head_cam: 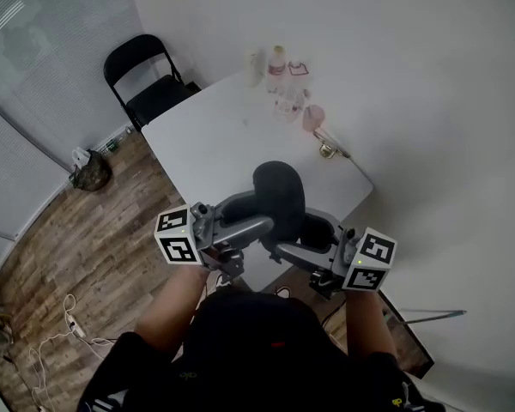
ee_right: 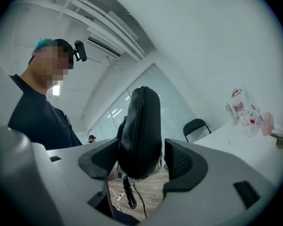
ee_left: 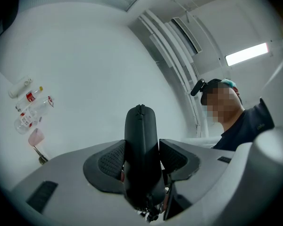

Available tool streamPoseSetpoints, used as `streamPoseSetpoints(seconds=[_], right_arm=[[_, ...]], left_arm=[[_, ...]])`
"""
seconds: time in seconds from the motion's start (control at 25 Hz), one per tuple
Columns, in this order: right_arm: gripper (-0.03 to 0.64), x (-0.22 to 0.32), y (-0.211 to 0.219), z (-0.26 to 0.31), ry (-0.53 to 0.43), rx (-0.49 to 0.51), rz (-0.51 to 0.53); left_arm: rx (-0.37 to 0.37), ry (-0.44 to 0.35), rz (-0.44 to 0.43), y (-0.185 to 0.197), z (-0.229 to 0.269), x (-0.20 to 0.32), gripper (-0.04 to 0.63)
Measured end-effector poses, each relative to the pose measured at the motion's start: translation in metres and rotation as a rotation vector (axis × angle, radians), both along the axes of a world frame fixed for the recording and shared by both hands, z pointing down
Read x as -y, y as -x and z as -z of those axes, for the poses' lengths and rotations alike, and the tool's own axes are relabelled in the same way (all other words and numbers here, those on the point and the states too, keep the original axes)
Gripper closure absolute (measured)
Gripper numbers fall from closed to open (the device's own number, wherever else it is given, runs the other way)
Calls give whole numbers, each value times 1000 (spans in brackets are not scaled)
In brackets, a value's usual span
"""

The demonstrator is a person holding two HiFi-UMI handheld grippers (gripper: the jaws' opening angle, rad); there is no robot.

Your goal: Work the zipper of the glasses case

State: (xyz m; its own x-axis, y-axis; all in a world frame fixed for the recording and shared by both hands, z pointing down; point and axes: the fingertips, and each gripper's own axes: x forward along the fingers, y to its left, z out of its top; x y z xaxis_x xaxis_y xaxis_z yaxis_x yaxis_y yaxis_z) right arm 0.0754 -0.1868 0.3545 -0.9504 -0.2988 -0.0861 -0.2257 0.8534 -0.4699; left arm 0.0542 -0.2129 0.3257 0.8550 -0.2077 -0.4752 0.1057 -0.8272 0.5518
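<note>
My left gripper (ee_left: 141, 163) clamps the black glasses case (head_cam: 279, 191) between both pads, holding it upright over the table's (head_cam: 208, 148) near edge. My right gripper (ee_right: 140, 160) stands wide open around the case, with a gap at one pad. The bottles (head_cam: 279, 80) stand well apart at the far edge, with open tabletop between.

Office-style meeting room. A plain white tabletop (head_cam: 197, 144) stands against bare white walls (head_cam: 412, 75), with one black folding chair (head_cam: 146, 75) at its far corner and a few bottles (head_cam: 279, 71) along the wall side. The floor (head_cam: 77, 230) is wood-patterned, with loose cables (head_cam: 56, 337) lying on it. A glass partition (ee_right: 174, 102) gives onto a further room; overhead are a strip light (ee_left: 246, 54) and an air-conditioning unit (ee_right: 104, 46).
</note>
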Motion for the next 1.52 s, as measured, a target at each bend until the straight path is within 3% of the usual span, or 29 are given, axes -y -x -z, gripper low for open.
streamPoseSetpoints(seconds=[0.32, 0.48, 0.68, 0.88, 1.16, 1.24, 1.4, 1.52], right_arm=[[337, 1, -5, 2, -14, -27, 2], [342, -1, -10, -1, -90, -119, 44], [344, -13, 0, 1, -99, -157, 105], [344, -24, 12, -12, -109, -235, 177], [342, -20, 12, -7, -147, -267, 161], [342, -9, 2, -2, -177, -264, 96], [342, 1, -16, 7, -213, -223, -20], [342, -9, -19, -4, -246, -256, -63]], left_arm=[[85, -51, -5, -6, 0, -3, 354], [189, -133, -59, -20, -4, -8, 351], [306, -229, -88, -26, -6, -28, 325], [334, -249, -117, -32, -12, -37, 302], [238, -214, -79, -28, -3, -28, 310], [181, -143, -18, -20, 3, -9, 311], [-12, 38, 78, 16, 27, 27, 314], [-58, 72, 139, 30, 37, 35, 314]])
